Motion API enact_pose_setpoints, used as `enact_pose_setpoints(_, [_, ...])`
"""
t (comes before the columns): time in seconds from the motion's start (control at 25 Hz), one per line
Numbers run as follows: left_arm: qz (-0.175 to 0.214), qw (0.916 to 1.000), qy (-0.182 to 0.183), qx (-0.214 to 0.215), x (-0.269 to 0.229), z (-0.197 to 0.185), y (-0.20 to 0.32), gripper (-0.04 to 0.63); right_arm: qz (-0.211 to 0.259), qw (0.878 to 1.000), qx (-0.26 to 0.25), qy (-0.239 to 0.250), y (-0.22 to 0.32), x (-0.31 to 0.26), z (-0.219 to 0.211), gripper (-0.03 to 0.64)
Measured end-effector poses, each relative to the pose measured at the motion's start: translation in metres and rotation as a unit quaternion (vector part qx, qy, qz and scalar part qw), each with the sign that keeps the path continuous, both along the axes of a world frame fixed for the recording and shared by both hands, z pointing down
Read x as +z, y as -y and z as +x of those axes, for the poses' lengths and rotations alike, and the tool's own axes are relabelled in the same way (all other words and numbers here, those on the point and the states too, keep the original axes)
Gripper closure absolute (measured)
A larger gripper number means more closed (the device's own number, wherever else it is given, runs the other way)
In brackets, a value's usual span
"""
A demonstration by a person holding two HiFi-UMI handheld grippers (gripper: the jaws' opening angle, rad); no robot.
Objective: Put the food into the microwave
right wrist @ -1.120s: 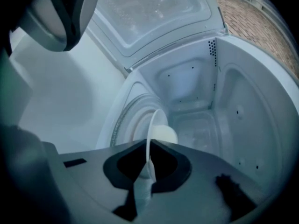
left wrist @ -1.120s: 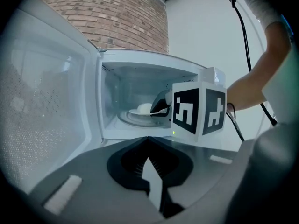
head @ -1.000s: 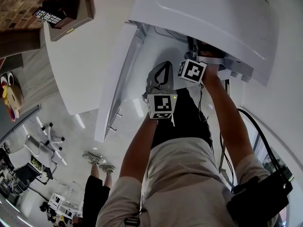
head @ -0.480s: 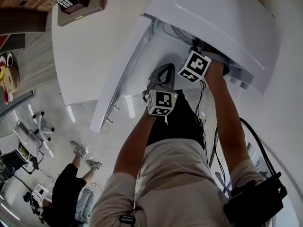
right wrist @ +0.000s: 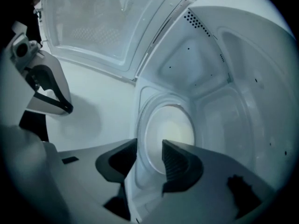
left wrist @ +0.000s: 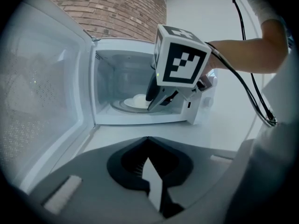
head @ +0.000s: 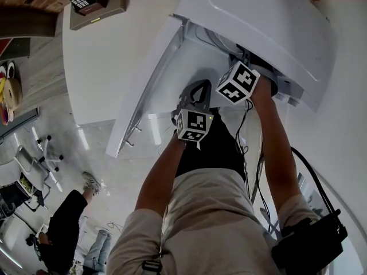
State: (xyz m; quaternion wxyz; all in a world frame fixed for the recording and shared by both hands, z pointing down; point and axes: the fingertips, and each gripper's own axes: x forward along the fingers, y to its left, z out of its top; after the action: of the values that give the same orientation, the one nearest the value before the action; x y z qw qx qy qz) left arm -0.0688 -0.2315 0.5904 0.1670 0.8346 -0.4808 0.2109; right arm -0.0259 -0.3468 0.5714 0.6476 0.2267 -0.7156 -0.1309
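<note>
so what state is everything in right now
microwave door: swung wide open
plate of food: inside the microwave, on the turntable
right gripper: jaws have just been opening, apart, nothing between them
left gripper: jaws together, empty

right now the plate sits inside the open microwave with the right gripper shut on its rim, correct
No: the right gripper is open, jaws just opened, pressing on nothing, as the right gripper view shows. The plate does sit inside the open microwave.
</note>
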Motion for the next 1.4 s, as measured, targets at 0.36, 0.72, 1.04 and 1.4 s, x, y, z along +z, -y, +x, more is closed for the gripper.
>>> enact_pose_setpoints(0.36, [0.027, 0.9996, 0.010, -0.008, -0.022, -0.007, -0.013, 0.588, 0.058, 0.995, -0.070, 0.046, -0.038, -0.032, -0.020, 0.475])
enact_pose_setpoints(0.72, [0.071, 0.9968, 0.001, -0.035, -0.058, -0.018, -0.030, 0.588, 0.138, 0.979, -0.139, 0.050, -0.090, -0.066, -0.022, 0.607])
enact_pose_setpoints(1.04, [0.129, 0.9907, -0.015, -0.041, -0.111, -0.017, -0.038, 0.588, 0.189, 0.964, -0.171, 0.074, -0.133, -0.105, -0.028, 0.607])
enact_pose_setpoints(1.4, [0.154, 0.9864, -0.042, -0.038, -0.145, -0.008, -0.062, 0.588, 0.213, 0.956, -0.192, 0.067, -0.179, -0.129, -0.029, 0.607])
